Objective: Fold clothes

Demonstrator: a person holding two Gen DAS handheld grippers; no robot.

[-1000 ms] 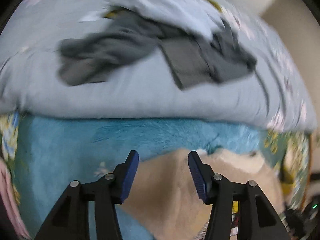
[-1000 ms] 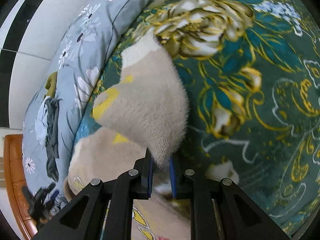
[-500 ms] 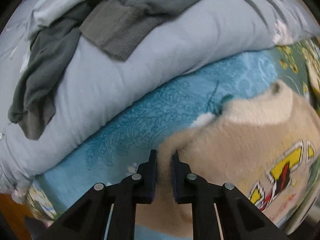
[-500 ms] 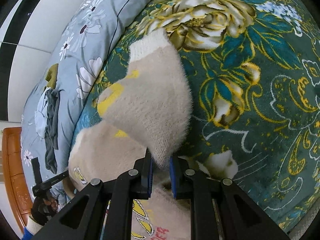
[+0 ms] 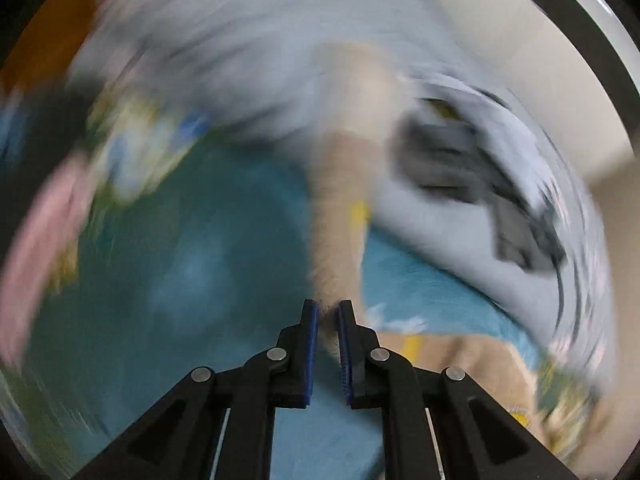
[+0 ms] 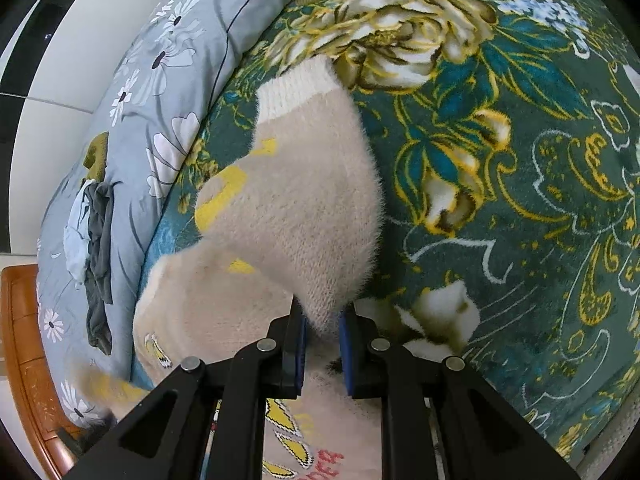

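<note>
L tongs (image 5: 328,316) & R tongs (image 6: 322,324) both pinching beige sweater (image 6: 296,216) over floral blanket (image 6: 520,160); L view blurred.

Left wrist view, heavily motion-blurred. Left hand-held gripper (image 5: 328,320): black arms, blue ribbed pads, jaws nearly closed on a strip of fuzzy beige knit sweater (image 5: 340,216). The strip rises straight up from the pads; a small yellow patch shows on its right edge. More beige knit with yellow marks lies low right, on a teal-blue plush blanket (image 5: 192,264). Beyond the blanket, a pale blue-grey quilt (image 5: 440,232) carries a crumpled dark grey garment (image 5: 480,172). A pink smear sits at far left, unidentifiable. Cream wall at upper right.
</note>
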